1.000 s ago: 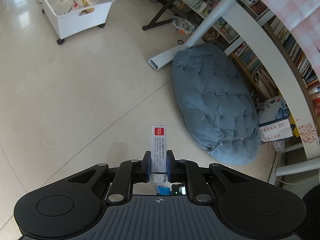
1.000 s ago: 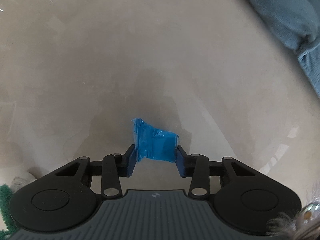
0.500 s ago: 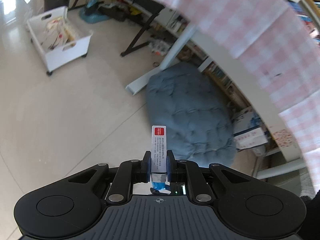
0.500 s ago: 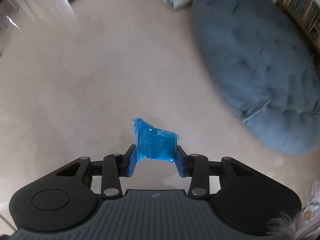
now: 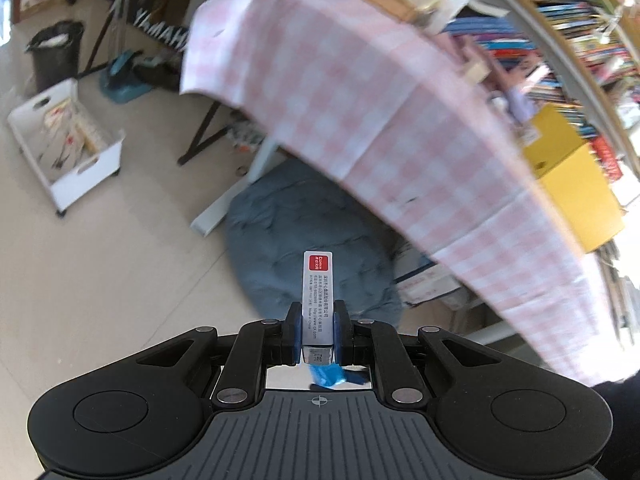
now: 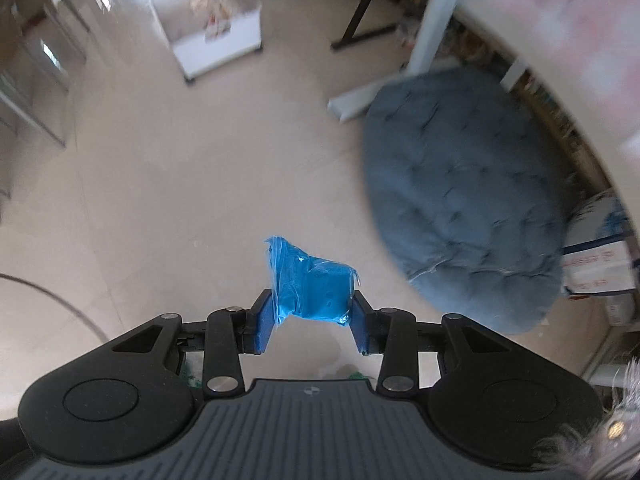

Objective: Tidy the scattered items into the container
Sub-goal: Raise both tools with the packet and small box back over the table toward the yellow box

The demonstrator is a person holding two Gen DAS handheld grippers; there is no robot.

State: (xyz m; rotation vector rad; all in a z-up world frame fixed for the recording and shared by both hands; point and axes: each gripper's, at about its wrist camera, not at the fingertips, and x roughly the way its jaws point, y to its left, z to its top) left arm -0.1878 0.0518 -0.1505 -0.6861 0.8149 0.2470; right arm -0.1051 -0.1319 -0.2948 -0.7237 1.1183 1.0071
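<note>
White red-labelled box (image 5: 317,300) stands upright, pinched; crumpled blue packet (image 6: 311,294) likewise pinched.

Pale beige tiled floor (image 5: 120,264), glossy, with faint grout lines. Directly on it: white wheeled bin (image 5: 66,148) holding papers and packets, well apart from large blue-grey cushion (image 5: 304,240) lying flat, partly beneath table with pink checked cloth (image 5: 380,120). White table foot (image 5: 224,208) rested just beside cushion's edge. Black waste bin (image 5: 56,54) and teal object (image 5: 124,80) stood farther back. Cardboard boxes (image 6: 596,268) sat beside cushion's far side, under table.
</note>
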